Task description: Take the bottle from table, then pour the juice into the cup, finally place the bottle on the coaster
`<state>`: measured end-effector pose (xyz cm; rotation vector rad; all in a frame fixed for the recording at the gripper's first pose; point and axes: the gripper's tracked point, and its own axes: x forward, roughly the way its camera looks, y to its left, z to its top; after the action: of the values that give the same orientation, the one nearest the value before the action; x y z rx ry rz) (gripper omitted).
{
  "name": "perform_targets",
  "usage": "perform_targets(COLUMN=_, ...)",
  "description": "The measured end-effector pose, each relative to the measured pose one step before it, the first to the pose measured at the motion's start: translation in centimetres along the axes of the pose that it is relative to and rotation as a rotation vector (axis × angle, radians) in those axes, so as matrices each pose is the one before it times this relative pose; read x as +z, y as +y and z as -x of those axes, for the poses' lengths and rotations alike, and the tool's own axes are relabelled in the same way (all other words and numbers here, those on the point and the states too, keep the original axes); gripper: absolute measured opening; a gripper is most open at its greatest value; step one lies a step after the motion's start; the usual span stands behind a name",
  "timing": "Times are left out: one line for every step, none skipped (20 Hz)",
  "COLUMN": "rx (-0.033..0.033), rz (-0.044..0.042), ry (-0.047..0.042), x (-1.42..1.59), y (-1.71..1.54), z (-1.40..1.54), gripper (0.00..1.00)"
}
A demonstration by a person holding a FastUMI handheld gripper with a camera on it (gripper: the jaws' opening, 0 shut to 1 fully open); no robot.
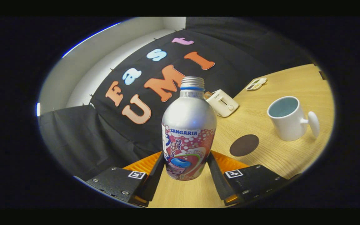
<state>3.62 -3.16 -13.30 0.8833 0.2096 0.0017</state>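
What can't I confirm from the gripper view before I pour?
- Silver aluminium bottle: opaque, so juice level hidden; gripper fingers hide its lower sides.
- White ceramic cup: its rim hides the bottom, so contents unclear.
- Small flat tray at the wooden table's far edge: too small to identify.
- White toaster: partly behind the bottle.

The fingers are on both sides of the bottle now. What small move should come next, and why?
Probably lift the bottle and carry it toward the cup. The gripper has both fingers against the bottle's lower body, so the grasp looks made. The bottle has no cap and stands upright, so keep it upright on the way. The cup stands open beyond the dark coaster.
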Motion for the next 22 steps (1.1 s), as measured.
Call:
perform_targets(rx=-0.00141, rz=-0.02617, ry=-0.00084, x=0.206, y=-0.331, z=0.019, gripper=0.77)
perform_targets(rx=-0.00398, rz=-0.02298, ry=-0.00182, x=0.336, y=-0.376, z=-0.092, gripper=0.77)
perform_targets(rx=-0.00226, rz=-0.02459, ry=0.00215, x=0.226, y=-0.322, z=-0.015, gripper=0.77)
perform_targets(rx=-0.00146, rz=-0.02987, ry=0.00295, x=0.103, y=-0.267, z=-0.054, gripper=0.77)
perform_targets(rx=-0.00253, rz=-0.03172, ry=0.00179, x=0.14, y=-0.269, z=-0.049, gripper=0.77)
perform_targets(rx=-0.00141, rz=-0.03217, ry=0.00577, x=0.002, y=-0.224, z=-0.17, gripper=0.77)
perform_targets(rx=-0.00095, rz=-0.03322, ry=0.00462, x=0.034, y=-0.223, z=-0.066, gripper=0.77)
perform_targets(rx=0.00145, rz=-0.03526, ry=0.00641, x=0.028, y=-0.081, z=-0.046, gripper=0.77)
perform_targets(rx=-0.00019, rz=-0.03663, ry=0.00142, x=0.022, y=-0.025, z=0.112, gripper=0.77)
perform_targets(rx=-0.00195, rz=-0.03505, ry=0.00114, x=0.275, y=-0.026, z=0.068, gripper=0.77)
perform_targets(rx=-0.00564, rz=-0.03483, ry=-0.00033, x=0.118, y=-0.237, z=0.025, gripper=0.77)
perform_targets(rx=-0.00548, rz=-0.03502, ry=0.00029, x=0.024, y=-0.116, z=0.235, gripper=0.77)
perform_targets(rx=0.0018, rz=-0.03215, ry=0.00332, x=0.063, y=0.0, z=0.062, gripper=0.77)
perform_targets(rx=0.00186, rz=-0.03452, ry=0.00145, x=0.112, y=0.048, z=0.105, gripper=0.77)
perform_targets(rx=0.00091, rz=-0.02489, ry=0.00005, x=0.046, y=-0.115, z=-0.095, gripper=0.77)
perform_targets(rx=-0.00091, rz=-0.02849, ry=0.00065, x=0.14, y=-0.108, z=-0.269, gripper=0.77)
perform_targets(rx=-0.00308, rz=-0.0258, ry=-0.00109, x=0.131, y=0.009, z=-0.437, gripper=0.77)
perform_targets(rx=-0.00592, rz=-0.02845, ry=-0.00041, x=0.246, y=-0.083, z=-0.197, gripper=0.77)
perform_targets(rx=-0.00363, rz=-0.0275, ry=0.00024, x=0.076, y=0.164, z=-0.109, gripper=0.77)
perform_targets(rx=-0.00235, rz=-0.027, ry=0.00024, x=0.029, y=-0.082, z=-0.068, gripper=0.77)
perform_targets(rx=-0.00256, rz=-0.02594, ry=-0.00376, x=0.086, y=-0.15, z=0.113, gripper=0.77)
perform_targets(rx=-0.00137, rz=-0.02377, ry=-0.00156, x=0.155, y=-0.17, z=-0.019, gripper=0.77)
